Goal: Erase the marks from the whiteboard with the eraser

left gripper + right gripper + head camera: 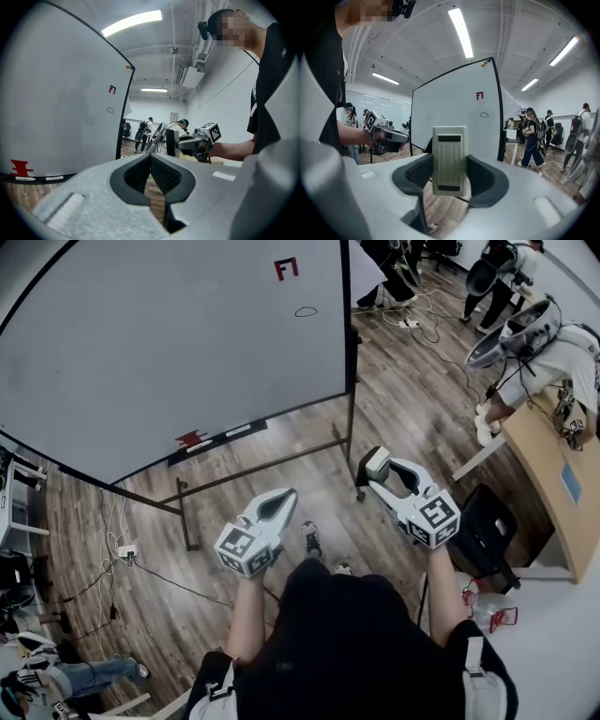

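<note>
Right gripper jaws are clamping the eraser upright by its long sides, short of the whiteboard. It is looking light, with a stiff ribbed plastic back; side grip is probably leaving the wiping face free. Left gripper jaws are sitting together, empty. Red mark and oval are waiting near the whiteboard's upper right corner.

1. The large white whiteboard, at 11 o'clock in the head view, is a smooth, faintly glossy panel with a thin dark matt frame.
2. The cream ribbed plastic eraser is matt with a grooved face.
3. The left hand-held gripper and right hand-held gripper have matt, slightly grainy light-grey plastic shells. Their dark pads are cross-hatched and look rubbery.
4. The brown wood-plank floor has a satin sheen.
5. The pale wood-look desk, at 3 o'clock, is smooth and matt.
</note>
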A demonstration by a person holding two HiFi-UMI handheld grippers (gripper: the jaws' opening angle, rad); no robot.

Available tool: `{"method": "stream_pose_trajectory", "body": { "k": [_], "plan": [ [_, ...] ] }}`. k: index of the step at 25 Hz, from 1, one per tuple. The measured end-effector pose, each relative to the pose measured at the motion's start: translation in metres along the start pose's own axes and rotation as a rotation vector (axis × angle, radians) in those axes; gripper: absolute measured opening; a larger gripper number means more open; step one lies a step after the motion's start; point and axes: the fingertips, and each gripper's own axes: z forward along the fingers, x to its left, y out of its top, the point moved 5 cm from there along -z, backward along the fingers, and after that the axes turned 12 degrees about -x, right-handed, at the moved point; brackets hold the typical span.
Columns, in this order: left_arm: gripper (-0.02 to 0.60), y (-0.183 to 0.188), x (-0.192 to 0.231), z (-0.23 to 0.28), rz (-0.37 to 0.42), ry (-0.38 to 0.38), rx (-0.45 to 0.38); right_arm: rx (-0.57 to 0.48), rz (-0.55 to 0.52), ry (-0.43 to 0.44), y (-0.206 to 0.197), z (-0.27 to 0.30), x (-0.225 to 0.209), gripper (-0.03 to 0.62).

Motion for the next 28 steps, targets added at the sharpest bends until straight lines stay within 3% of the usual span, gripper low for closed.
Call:
{"method": "stream_pose_trajectory", "body": {
  "k": [13,28],
  "plan": [
    [0.011,-0.007,0.065,0.059,-0.025,-0.07,-0.009,0.022,0.004,-0.054,-0.002,0.056,-0.055,0.23],
    [0.011,-0.009,0.166,0.124,-0.069,-0.085,0.021,0.042,-0.033,-0.069,-0.004,0.151,-0.117,0.23]
  ]
}}
